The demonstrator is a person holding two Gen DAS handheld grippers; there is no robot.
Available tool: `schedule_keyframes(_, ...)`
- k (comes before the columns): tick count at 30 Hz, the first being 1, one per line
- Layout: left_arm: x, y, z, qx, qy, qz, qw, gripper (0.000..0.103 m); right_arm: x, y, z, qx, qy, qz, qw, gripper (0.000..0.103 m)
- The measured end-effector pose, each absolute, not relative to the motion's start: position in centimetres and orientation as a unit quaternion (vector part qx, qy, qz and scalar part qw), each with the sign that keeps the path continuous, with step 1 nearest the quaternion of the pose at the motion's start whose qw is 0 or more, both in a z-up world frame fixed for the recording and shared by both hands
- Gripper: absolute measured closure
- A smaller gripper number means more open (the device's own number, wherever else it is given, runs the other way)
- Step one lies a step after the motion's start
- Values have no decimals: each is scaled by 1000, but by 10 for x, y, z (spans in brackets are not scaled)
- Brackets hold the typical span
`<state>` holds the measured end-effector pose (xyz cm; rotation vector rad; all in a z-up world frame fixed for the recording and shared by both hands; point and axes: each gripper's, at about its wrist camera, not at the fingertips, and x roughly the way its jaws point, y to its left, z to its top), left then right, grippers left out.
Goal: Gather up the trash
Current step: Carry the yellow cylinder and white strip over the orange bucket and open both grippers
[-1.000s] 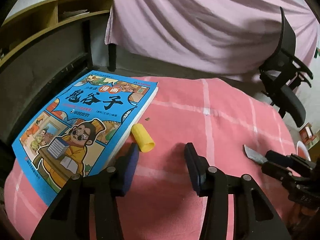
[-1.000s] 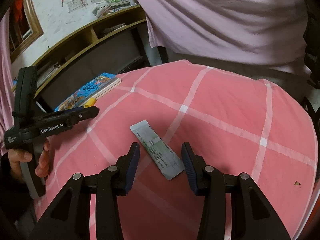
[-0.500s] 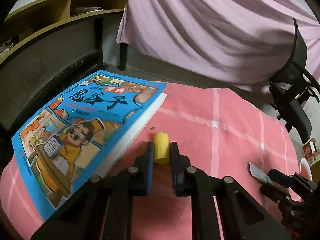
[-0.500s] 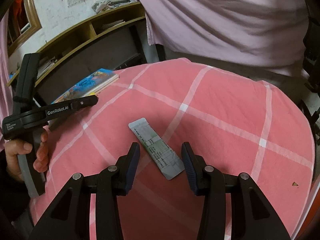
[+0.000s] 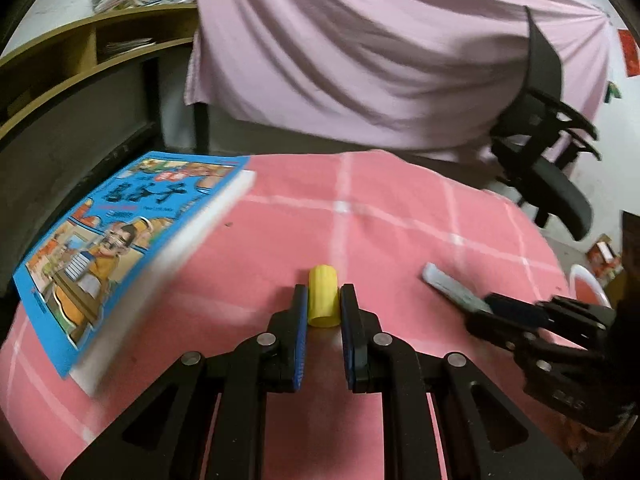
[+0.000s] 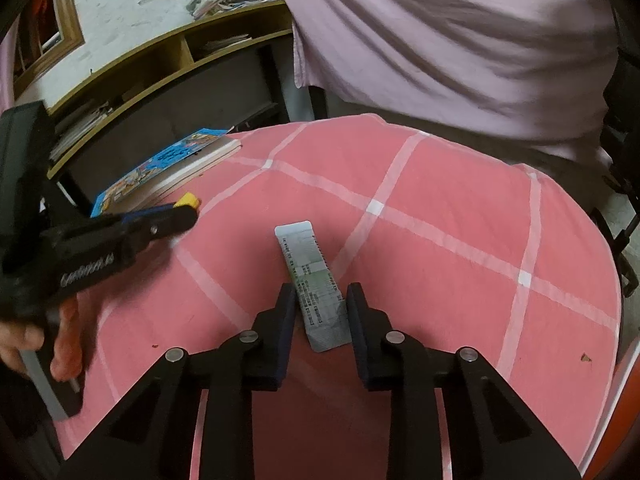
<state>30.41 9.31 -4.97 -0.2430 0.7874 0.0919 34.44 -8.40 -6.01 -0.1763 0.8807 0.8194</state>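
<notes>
A small yellow ribbed cylinder (image 5: 322, 294) is pinched between the pads of my left gripper (image 5: 323, 300), just above the pink checked cloth (image 5: 400, 240). From the right wrist view the same cylinder (image 6: 188, 200) sticks out of the left gripper (image 6: 176, 216), which a hand (image 6: 68, 340) holds. A flat grey-green wrapper (image 6: 304, 248) lies on the cloth with its near end between the jaws of my right gripper (image 6: 320, 292). Those jaws are closing and stand at the wrapper's edges without squeezing it. The left wrist view also catches the wrapper (image 5: 444, 284) and the right gripper (image 5: 496, 304).
A blue comic book (image 5: 120, 224) lies on the left part of the cloth. Behind the table hang a pink drape (image 5: 360, 60) and a wooden shelf (image 5: 80, 60). A black office chair (image 5: 552, 176) stands at the right, with a white rim (image 5: 588, 284) below it.
My left gripper shut on the yellow cylinder and then carried it right, away from the book. My right jaws narrowed around the wrapper, which stayed put.
</notes>
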Motion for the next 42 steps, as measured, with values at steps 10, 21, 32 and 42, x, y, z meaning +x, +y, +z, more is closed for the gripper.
schedule_keyframes(10,263,77,-24,-128,267,5,955,91,294,-102,-37,-106,320,330,882,83)
schedule_keyframes(21,231,51,-5,-84,176,3,981,91,244,-162,-5,-19,167,264,950,82)
schedule_keyframes(32,195,10,10,-38,103,-25,994,91,210,-210,15,33,86,224,970,82)
schedule_keyframes(42,186,-34,32,-18,61,-63,996,91,202,-255,26,90,51,168,980,82)
